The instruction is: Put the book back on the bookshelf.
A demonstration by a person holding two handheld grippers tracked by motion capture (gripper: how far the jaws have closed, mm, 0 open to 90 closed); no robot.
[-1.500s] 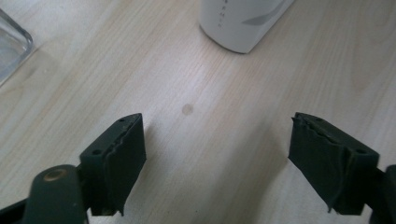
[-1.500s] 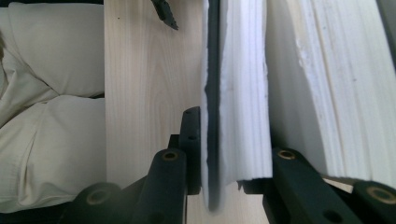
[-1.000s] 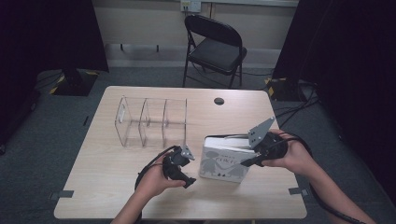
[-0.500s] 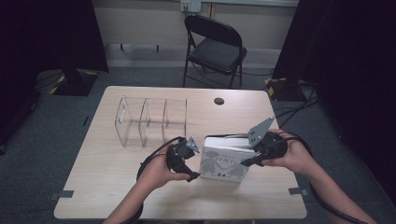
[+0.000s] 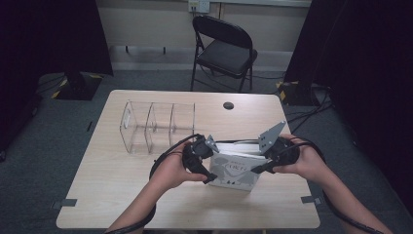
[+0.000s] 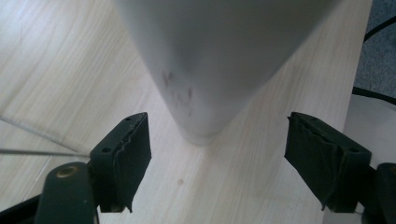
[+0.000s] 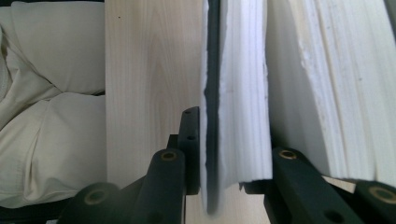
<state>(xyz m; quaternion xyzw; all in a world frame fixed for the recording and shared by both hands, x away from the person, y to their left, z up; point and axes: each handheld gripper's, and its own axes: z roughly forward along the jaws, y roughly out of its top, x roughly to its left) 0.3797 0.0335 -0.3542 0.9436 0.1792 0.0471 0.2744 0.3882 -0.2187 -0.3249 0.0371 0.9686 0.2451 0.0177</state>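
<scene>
On the worktop (image 5: 122, 195) a clear plastic organizer (image 5: 157, 126) with 3 compartments stands at the left. Near the front edge, the left gripper (image 5: 210, 171) is at the left end of a white book (image 5: 234, 170); its jaws stand apart with only the book's corner between them, touching nothing. The right gripper (image 5: 258, 168) is clamped narrowly on a bundle of the book's pages (image 7: 243, 102).

Even overhead light is brightening the table (image 5: 122, 195) while the room around it is staying dark; just above it, a close grey shape is blurring.
</scene>
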